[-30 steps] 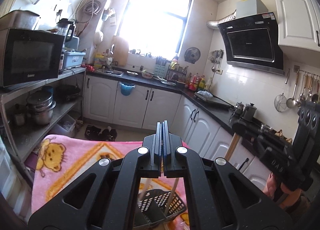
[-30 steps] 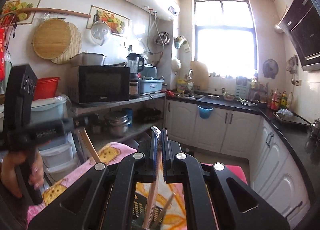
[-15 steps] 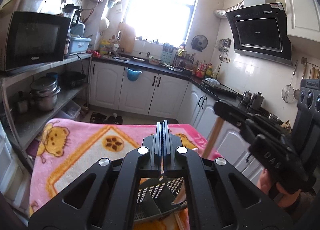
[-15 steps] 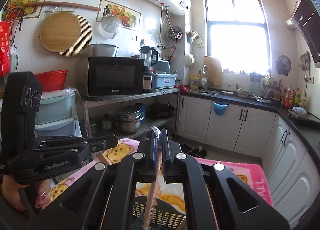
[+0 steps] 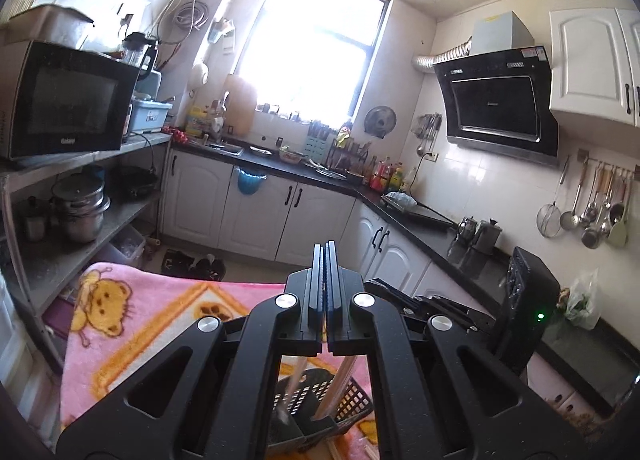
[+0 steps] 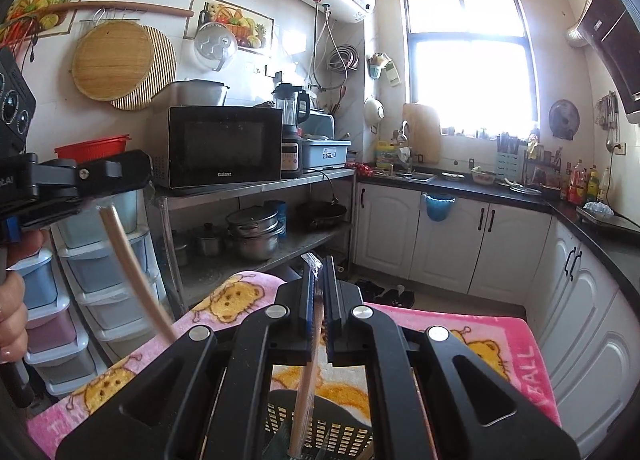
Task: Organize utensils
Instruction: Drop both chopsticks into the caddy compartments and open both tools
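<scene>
Both grippers over a black utensil basket on a pink blanket-covered worktop, each holding sticks.

Left gripper (image 5: 325,300): jaws pressed together, pinching pale chopsticks (image 5: 336,390) that run down into the slotted basket (image 5: 352,400); the right wrist view shows the same pale sticks (image 6: 132,272) hanging from the left gripper at frame left, person's hand (image 6: 12,300) on its handle. Right gripper (image 6: 318,300): jaws nearly together, pinching a wrapped pair of chopsticks (image 6: 306,388), wrapper tip poking above the jaws, lower end inside the basket (image 6: 340,432). Basket sits on the pink bear-print blanket (image 5: 132,324). Microwave (image 6: 224,148) on the shelf rack behind.
</scene>
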Available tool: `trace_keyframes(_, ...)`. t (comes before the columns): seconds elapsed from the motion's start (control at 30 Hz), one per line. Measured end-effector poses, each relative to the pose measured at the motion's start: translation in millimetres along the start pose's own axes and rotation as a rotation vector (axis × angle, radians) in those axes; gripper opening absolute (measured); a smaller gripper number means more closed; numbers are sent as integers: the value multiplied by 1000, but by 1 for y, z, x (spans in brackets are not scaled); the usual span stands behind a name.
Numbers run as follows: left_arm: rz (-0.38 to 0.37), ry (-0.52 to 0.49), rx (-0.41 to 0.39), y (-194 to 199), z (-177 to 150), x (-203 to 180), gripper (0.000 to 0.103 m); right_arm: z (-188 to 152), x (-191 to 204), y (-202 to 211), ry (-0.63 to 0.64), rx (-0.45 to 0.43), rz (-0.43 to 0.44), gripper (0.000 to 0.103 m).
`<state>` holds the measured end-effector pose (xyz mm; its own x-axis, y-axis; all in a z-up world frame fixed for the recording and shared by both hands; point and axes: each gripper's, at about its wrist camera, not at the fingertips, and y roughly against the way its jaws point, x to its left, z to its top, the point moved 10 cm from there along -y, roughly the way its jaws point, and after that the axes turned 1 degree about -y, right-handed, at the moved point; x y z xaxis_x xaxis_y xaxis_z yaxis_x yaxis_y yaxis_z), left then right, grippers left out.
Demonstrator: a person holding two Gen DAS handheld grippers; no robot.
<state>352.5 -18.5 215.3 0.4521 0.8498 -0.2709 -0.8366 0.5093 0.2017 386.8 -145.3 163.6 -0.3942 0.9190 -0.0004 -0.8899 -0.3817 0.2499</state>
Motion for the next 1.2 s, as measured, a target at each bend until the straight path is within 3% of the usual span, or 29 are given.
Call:
trace_keyframes(0.9, 81, 5, 239, -68, -115, 28, 0, -72, -9, -31, -43, 137, -23, 7)
trace_keyframes(0.97, 88, 13, 250, -70, -120, 32, 6, -74, -10, -29, -47, 140, -25, 11)
trace_keyframes(1.03, 102, 18, 255, -68, -123, 35, 26, -77, -13, -25, -51, 141, -31, 18)
trace_keyframes(1.17, 124, 36, 243, -58, -125, 41, 46, -84, -22, -18, -63, 149, -42, 32)
trace_keyframes(1.2, 128, 43, 240, -55, -126, 43, 58, -86, -23, -16, -67, 152, -45, 34)
